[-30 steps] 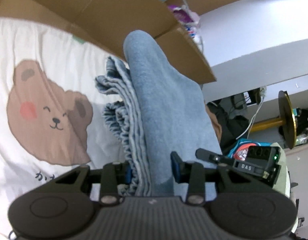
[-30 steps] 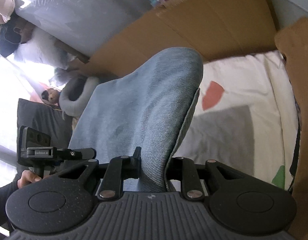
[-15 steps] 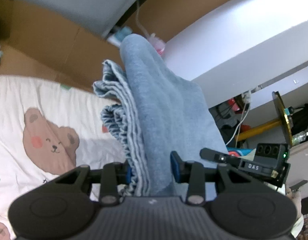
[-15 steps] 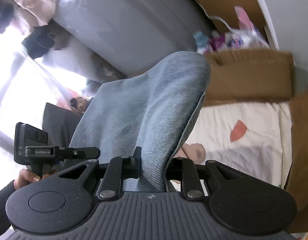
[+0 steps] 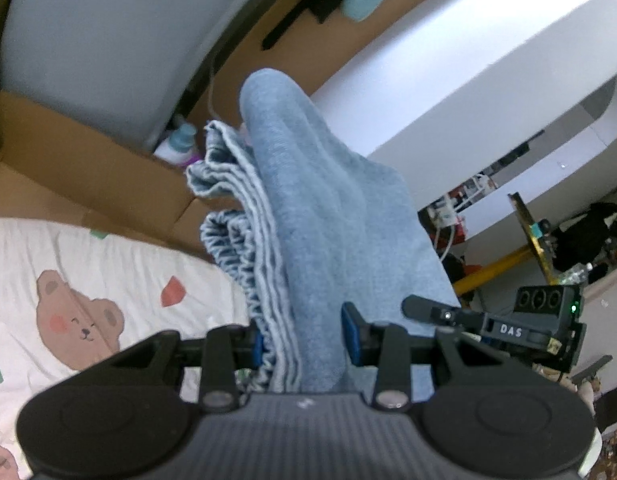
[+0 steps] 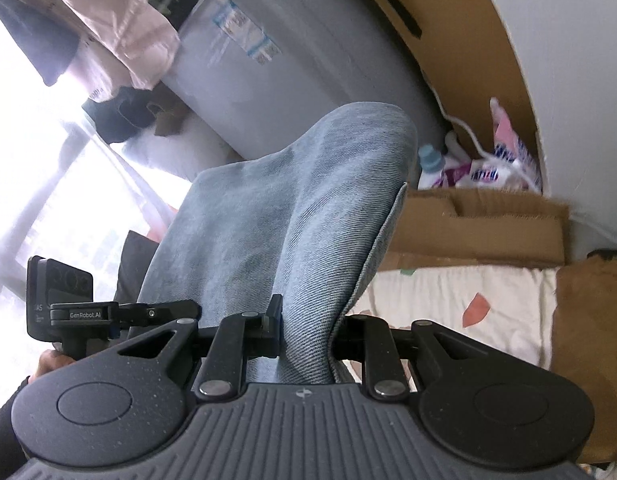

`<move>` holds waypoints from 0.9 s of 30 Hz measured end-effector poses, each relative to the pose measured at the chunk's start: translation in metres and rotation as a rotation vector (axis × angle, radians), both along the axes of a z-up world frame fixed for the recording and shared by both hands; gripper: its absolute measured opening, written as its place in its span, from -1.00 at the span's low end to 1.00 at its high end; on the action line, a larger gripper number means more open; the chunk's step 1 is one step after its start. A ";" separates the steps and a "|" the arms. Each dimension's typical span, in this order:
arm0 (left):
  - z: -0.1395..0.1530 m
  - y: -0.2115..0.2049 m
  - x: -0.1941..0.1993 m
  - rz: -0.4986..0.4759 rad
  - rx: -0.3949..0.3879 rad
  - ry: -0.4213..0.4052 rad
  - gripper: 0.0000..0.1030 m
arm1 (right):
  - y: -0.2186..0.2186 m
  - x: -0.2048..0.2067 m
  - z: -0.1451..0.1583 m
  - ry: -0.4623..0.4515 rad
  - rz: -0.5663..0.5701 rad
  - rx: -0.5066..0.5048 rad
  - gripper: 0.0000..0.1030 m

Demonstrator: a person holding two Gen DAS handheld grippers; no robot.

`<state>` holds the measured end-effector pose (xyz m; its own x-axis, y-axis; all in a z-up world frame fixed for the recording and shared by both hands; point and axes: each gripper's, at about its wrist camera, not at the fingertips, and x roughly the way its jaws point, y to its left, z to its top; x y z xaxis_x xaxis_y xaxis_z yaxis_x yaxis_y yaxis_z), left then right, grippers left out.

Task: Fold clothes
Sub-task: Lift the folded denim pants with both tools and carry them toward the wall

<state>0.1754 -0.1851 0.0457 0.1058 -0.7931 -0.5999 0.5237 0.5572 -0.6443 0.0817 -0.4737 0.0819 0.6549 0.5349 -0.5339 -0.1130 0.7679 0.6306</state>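
Left wrist view: left gripper [image 5: 302, 344] clamps the gathered, elastic-edged end of the blue denim garment [image 5: 328, 216].
Right wrist view: right gripper [image 6: 306, 338] pinches the smooth folded end [image 6: 308, 216].
Garment place: off the bear-print sheet [image 5: 108, 272], above its far edge by the cardboard box [image 6: 476, 228].
Long axis: strung between both hands, equally near each.

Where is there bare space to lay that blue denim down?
On the white bear-print sheet, free between the printed bear and the cardboard boxes. The far edge is crowded: boxes, bottles and bags. The denim garment hides the sheet beneath it.
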 end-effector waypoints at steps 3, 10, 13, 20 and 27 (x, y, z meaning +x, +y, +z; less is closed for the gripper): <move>0.008 -0.012 -0.011 -0.015 -0.012 -0.018 -0.24 | -0.012 -0.014 0.016 -0.014 -0.019 -0.010 -0.59; 0.002 -0.043 -0.031 -0.034 -0.056 0.008 -0.24 | -0.044 -0.044 0.037 -0.023 -0.070 -0.043 -0.59; -0.009 -0.059 -0.036 -0.049 -0.060 0.017 -0.24 | -0.056 -0.054 0.036 -0.024 -0.091 -0.065 -0.59; -0.029 -0.088 -0.039 -0.092 -0.070 0.043 -0.24 | -0.083 -0.072 0.015 -0.017 -0.133 -0.077 -0.59; -0.045 -0.113 -0.042 -0.123 -0.084 0.083 -0.24 | -0.106 -0.079 -0.006 -0.024 -0.166 -0.135 -0.59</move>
<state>0.1335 -0.2977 0.0008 -0.0419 -0.8445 -0.5339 0.5280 0.4349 -0.7294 0.0029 -0.5793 0.0760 0.7416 0.3434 -0.5764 0.0084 0.8543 0.5197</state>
